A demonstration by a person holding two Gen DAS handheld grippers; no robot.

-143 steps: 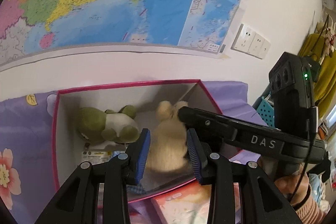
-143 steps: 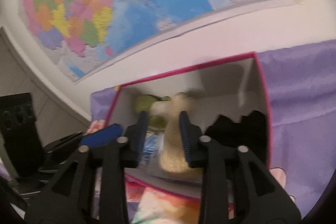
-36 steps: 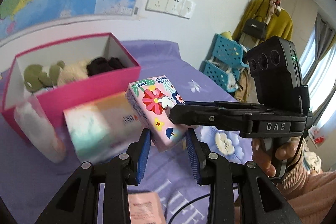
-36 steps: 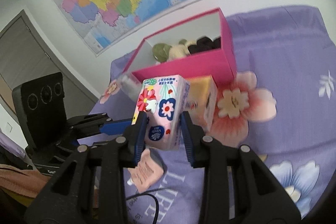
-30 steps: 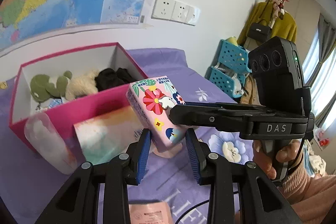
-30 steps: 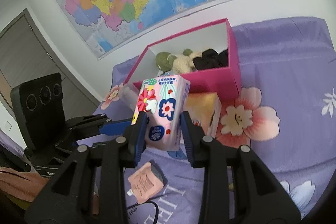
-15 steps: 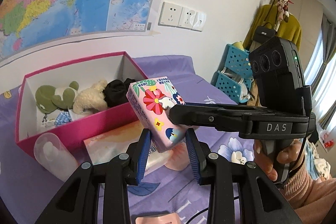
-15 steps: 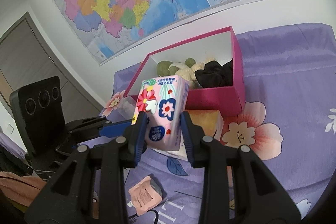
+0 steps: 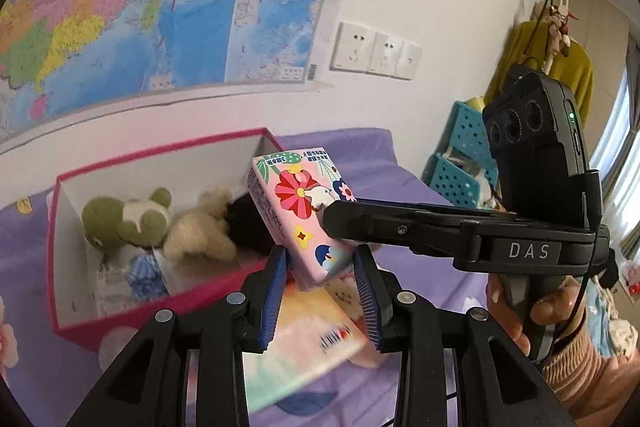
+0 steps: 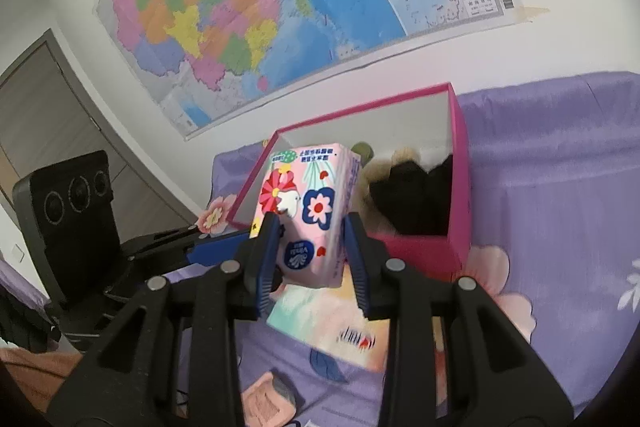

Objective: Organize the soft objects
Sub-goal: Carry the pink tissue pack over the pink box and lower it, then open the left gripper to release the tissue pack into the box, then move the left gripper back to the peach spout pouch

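Right jaws clamp one tissue pack [image 10: 308, 215], left jaws' hold unclear, three plush toys in pink box [image 9: 72, 323].
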